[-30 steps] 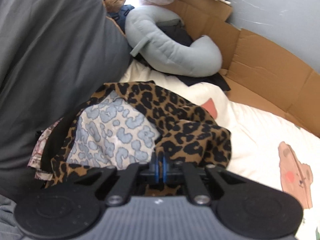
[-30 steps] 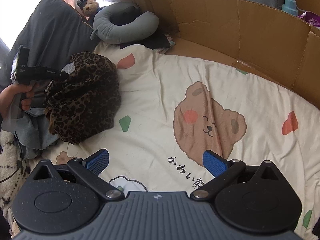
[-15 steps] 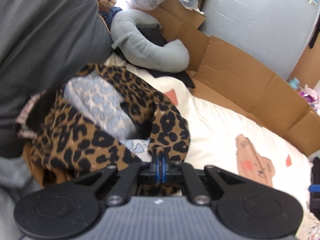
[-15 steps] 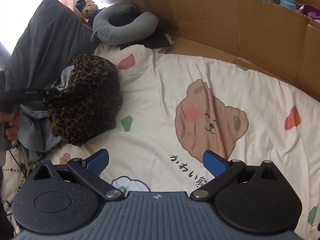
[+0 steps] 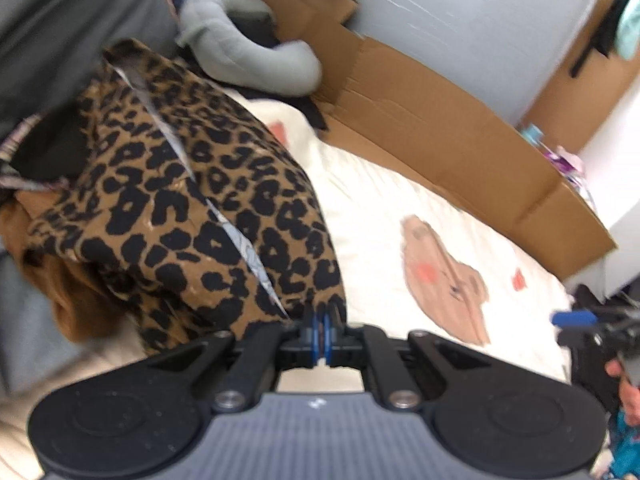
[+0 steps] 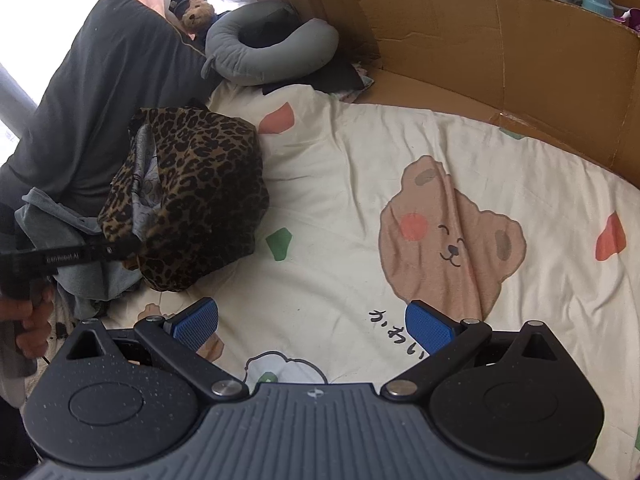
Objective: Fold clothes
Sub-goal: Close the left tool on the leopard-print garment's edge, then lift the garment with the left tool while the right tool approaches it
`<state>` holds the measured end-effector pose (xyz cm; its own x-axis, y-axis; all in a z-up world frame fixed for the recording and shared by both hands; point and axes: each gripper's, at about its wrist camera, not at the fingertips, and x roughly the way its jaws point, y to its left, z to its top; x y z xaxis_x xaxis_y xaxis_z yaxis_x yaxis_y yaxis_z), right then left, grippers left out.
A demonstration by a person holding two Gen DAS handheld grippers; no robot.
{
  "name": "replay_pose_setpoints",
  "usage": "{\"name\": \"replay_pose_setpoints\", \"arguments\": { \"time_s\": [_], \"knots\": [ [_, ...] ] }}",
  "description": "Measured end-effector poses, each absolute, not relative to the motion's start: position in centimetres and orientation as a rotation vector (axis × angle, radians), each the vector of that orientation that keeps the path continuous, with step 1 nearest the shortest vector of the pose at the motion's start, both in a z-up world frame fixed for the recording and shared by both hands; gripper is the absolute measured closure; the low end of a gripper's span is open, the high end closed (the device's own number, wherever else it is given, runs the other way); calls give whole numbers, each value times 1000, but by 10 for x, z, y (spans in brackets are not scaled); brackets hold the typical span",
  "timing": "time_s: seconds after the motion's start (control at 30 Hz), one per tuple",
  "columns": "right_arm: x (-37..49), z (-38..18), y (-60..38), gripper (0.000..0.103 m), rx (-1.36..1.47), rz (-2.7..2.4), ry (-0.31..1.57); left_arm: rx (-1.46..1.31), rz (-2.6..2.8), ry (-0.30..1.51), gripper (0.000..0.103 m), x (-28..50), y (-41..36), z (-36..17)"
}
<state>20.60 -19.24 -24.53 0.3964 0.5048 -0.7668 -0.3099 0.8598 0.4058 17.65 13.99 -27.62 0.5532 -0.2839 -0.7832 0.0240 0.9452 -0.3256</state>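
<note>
Daylight is being let in from a window [image 6: 24, 20] at the upper left, where the right wrist view is being blown out to white. The left wrist view is being smeared by motion blur. Straight edges of the cardboard wall [image 6: 500, 40] are being bowed by fisheye distortion.
</note>
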Motion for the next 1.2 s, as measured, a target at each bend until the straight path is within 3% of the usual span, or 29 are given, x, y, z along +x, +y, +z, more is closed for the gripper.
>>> {"name": "replay_pose_setpoints", "arguments": {
  "time_s": [0.33, 0.5, 0.67, 0.8, 1.2],
  "knots": [
    [202, -254, -185, 0, 214, 545, 1060, -302, -377, 1117, 96, 151, 94, -313],
    [201, -260, -186, 0, 218, 548, 1063, -289, -338, 1097, 66, 158, 104, -307],
    [200, -266, -189, 0, 222, 547, 1074, -286, -276, 1057, 59, 170, 115, -298],
    [199, -270, -191, 0, 222, 543, 1079, -294, -195, 986, 38, 180, 120, -284],
    [198, -275, -194, 0, 223, 537, 1077, -396, -21, 1032, 32, 235, 136, -315]
  ]
}}
